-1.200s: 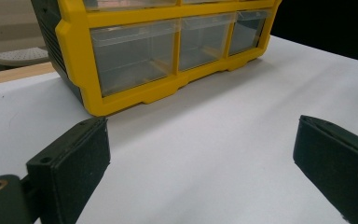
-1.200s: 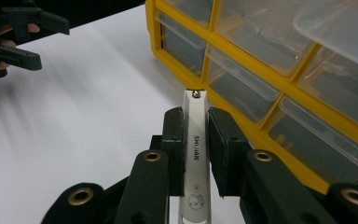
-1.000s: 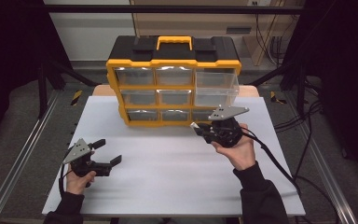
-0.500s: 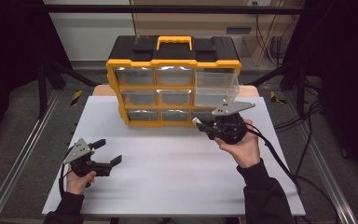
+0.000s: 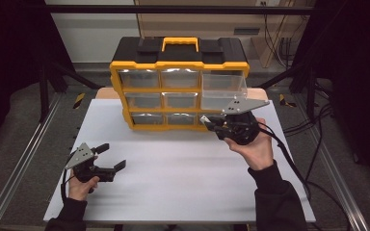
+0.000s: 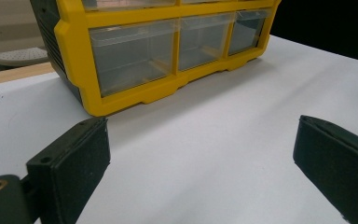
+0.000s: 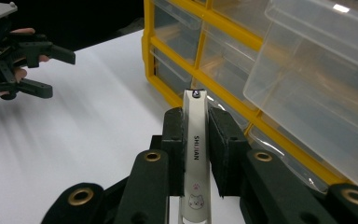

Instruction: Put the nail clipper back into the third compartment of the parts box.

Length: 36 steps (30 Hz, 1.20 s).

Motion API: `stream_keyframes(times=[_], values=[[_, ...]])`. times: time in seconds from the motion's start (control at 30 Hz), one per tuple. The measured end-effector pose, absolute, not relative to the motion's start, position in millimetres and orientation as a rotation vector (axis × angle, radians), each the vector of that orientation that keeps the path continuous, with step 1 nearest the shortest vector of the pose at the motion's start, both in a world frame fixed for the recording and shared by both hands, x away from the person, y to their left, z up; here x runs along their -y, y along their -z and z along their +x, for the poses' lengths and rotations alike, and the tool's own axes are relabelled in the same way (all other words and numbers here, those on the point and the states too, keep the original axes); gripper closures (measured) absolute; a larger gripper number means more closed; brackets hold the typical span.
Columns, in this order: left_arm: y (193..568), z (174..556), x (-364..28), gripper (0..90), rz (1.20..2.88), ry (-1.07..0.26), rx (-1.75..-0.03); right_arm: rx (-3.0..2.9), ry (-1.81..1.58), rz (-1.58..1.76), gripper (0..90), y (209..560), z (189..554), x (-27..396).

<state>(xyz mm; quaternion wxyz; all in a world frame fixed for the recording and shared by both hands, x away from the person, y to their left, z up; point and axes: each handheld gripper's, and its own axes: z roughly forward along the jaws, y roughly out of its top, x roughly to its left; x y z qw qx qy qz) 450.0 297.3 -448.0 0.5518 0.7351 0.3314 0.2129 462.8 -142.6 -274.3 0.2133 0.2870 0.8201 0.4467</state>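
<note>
A yellow and black organizer (image 5: 178,86) with clear drawers stands at the back of the white table. Its top right drawer (image 5: 224,89) is pulled out, seen close in the right gripper view (image 7: 317,70). My right gripper (image 5: 209,120) hovers just in front of the organizer's lower right, below that drawer. It is shut on a slim white nail clipper (image 7: 196,149) with a small cat face, which pokes out past the pads. My left gripper (image 5: 113,156) rests low at the table's front left, open and with nothing in it (image 6: 205,158). It faces the bottom drawers (image 6: 168,42).
The white table top (image 5: 173,183) spreads bare between the two hands. Metal rails (image 5: 24,159) run along the left side. Cables (image 5: 313,144) trail off the right edge, and dark frame posts stand behind the organizer.
My right gripper has risen a little with the nail clipper, nearer the pulled-out drawer. The left gripper has stayed put.
</note>
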Motion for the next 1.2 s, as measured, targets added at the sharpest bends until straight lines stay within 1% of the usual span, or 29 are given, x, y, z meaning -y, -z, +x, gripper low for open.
stream_keyframes(times=[1.2], values=[[448.0,450.1,-297.4,3.4,1.739,-0.503,-0.784,-2.191,-1.275,0.77,77.4,225.8,458.3,148.7]])
